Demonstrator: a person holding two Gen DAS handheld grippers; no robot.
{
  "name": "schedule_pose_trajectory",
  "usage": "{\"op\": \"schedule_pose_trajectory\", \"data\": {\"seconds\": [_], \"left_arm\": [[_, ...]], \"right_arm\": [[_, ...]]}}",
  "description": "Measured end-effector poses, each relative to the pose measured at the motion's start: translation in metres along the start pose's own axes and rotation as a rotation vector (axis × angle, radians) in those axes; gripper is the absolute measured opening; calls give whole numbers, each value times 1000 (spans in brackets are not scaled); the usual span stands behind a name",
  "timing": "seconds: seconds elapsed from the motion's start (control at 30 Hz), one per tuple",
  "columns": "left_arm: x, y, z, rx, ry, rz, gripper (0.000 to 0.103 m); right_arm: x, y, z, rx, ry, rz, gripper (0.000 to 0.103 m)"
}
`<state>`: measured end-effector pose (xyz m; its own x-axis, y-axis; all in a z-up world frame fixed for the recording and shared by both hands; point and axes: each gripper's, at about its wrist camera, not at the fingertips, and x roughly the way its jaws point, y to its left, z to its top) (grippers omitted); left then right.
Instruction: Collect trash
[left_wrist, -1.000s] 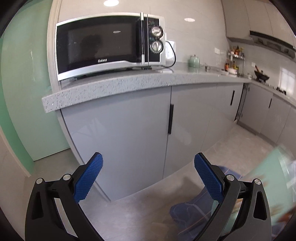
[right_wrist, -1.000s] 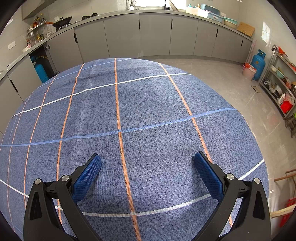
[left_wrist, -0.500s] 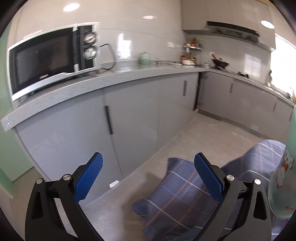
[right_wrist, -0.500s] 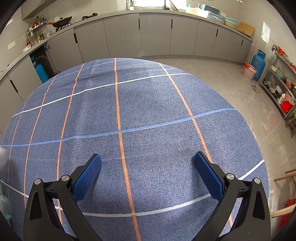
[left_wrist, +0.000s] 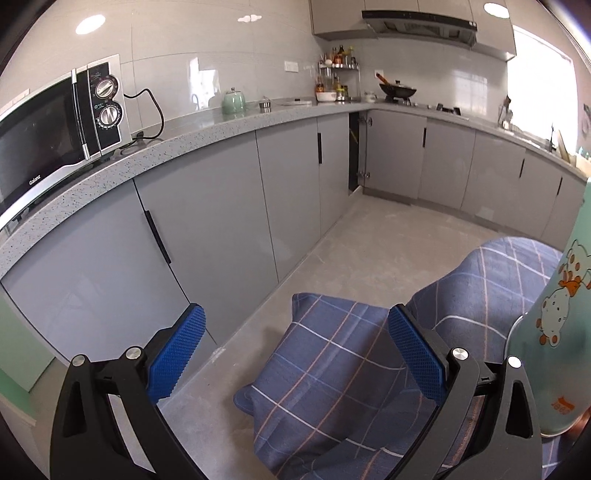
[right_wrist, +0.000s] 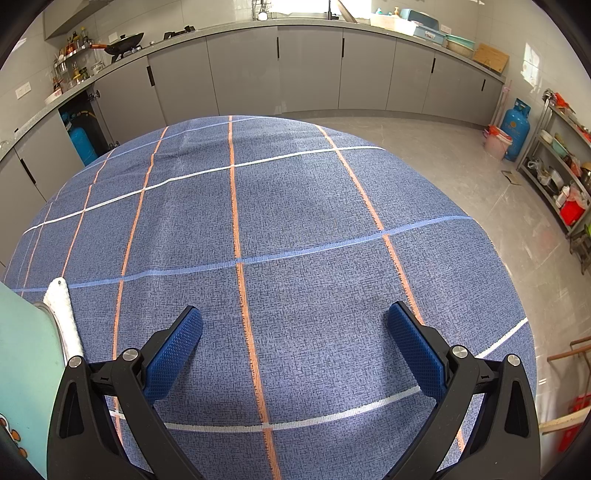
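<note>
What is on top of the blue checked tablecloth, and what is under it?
On the tablecloth only a white rolled item beside a teal cartoon-printed object shows. The cloth hides whatever is beneath it.

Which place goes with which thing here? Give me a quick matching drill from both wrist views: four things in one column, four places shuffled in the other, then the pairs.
Things
1. silver and black microwave oven
2. black wok with a handle
3. blue gas cylinder with a valve on top
4. pale green lidded ceramic jar

Places
A. on the floor near the metal shelf rack
B. at the near end of the speckled grey countertop
C. on the stove
D. further along the countertop, past the black power cord

Pairs: 1-B, 2-C, 3-A, 4-D
</note>
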<state>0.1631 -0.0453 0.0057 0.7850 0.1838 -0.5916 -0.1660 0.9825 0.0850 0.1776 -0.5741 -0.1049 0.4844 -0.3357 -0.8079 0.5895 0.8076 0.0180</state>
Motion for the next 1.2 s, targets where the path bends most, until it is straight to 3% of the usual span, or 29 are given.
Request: {"op": "schedule_pose_trajectory", "data": {"seconds": [1.2], "left_arm": [[2, -1, -5, 30, -35, -3, 97]], "right_arm": [[0, 0, 0, 0, 2, 0, 99]]}}
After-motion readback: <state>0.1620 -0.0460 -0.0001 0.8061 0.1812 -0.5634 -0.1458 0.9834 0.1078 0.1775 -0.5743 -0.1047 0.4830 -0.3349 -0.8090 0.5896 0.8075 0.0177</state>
